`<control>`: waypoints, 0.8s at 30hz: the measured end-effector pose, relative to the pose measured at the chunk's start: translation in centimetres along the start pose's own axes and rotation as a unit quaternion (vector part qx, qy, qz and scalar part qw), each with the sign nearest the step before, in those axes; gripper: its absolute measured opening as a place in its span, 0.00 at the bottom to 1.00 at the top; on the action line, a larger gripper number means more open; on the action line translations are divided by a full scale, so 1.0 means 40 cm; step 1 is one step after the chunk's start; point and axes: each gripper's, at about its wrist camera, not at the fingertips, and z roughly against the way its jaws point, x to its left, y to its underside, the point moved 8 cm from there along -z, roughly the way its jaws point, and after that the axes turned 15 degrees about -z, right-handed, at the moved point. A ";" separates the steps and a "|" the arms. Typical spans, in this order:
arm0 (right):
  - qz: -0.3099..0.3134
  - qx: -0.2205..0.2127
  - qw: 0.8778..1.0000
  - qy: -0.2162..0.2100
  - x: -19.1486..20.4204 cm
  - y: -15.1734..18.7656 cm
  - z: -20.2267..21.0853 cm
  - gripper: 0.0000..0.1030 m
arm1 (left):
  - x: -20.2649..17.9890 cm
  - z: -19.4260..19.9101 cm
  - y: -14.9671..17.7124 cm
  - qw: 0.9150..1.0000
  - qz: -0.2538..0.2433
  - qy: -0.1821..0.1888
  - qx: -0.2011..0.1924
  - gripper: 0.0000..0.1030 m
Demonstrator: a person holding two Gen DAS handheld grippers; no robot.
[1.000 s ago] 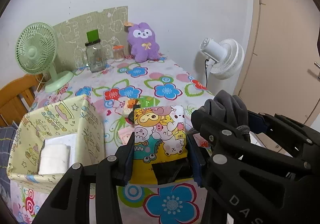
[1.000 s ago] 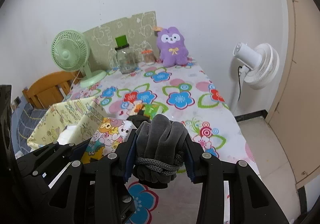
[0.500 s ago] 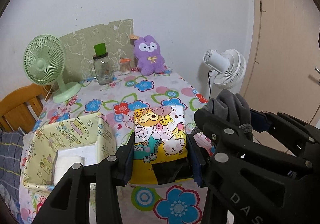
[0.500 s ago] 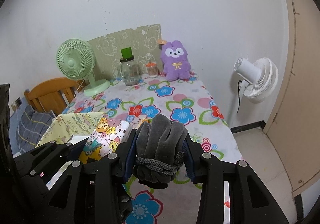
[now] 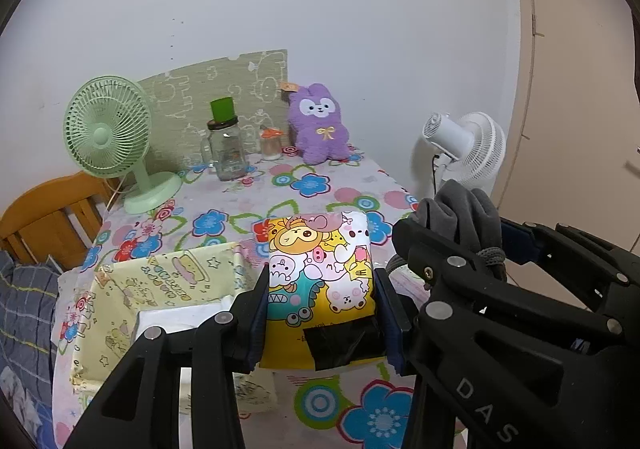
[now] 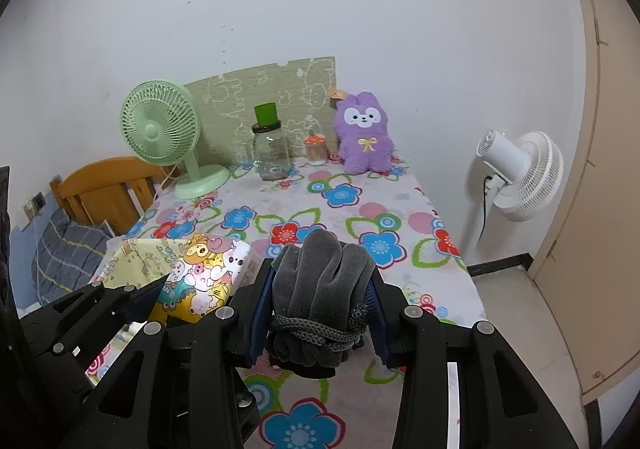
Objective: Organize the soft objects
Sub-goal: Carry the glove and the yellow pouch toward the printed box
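My left gripper (image 5: 320, 305) is shut on a soft cartoon-print pack (image 5: 320, 269), yellow and pink with a black patch, held above the table. My right gripper (image 6: 318, 303) is shut on a rolled grey fleece bundle (image 6: 322, 273) tied with a dark cord. Each gripper shows in the other's view: the fleece bundle (image 5: 464, 213) at the right, the cartoon pack (image 6: 200, 277) at the left. Below and left of the pack stands a pale yellow fabric box (image 5: 160, 289) with a white item inside. A purple plush bunny (image 5: 318, 125) sits at the table's far edge.
The floral-cloth table (image 6: 360, 205) carries a green desk fan (image 5: 108, 137), a glass jar with a green lid (image 5: 226, 147) and a small orange-lidded jar (image 5: 271, 145). A white floor fan (image 6: 520, 173) stands right of the table. A wooden chair (image 6: 104, 185) is at the left.
Both grippers have risen with their loads still held. The table, the fans and the plush now sit lower and smaller in both views, and the yellow box has slid toward the lower left.
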 end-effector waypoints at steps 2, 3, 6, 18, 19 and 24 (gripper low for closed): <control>0.001 0.001 1.000 -0.004 0.012 -0.003 -0.006 0.43 | 0.012 -0.001 0.000 1.000 0.002 -0.004 -0.001 0.46; 0.002 0.002 1.000 -0.007 0.020 -0.003 -0.010 0.43 | 0.020 0.000 0.001 1.000 0.003 -0.006 -0.001 0.46; 0.001 0.006 1.000 -0.015 0.039 -0.005 -0.022 0.43 | 0.043 -0.002 0.005 1.000 0.005 -0.012 0.000 0.46; 0.017 0.017 0.999 -0.036 0.125 -0.001 -0.068 0.43 | 0.136 -0.013 0.027 0.999 0.020 -0.037 0.010 0.46; 0.018 0.018 0.999 -0.037 0.130 0.000 -0.071 0.43 | 0.142 -0.013 0.029 0.999 0.022 -0.039 0.011 0.46; 0.025 0.024 0.998 -0.043 0.163 0.007 -0.095 0.43 | 0.170 -0.017 0.043 0.998 0.028 -0.046 0.017 0.46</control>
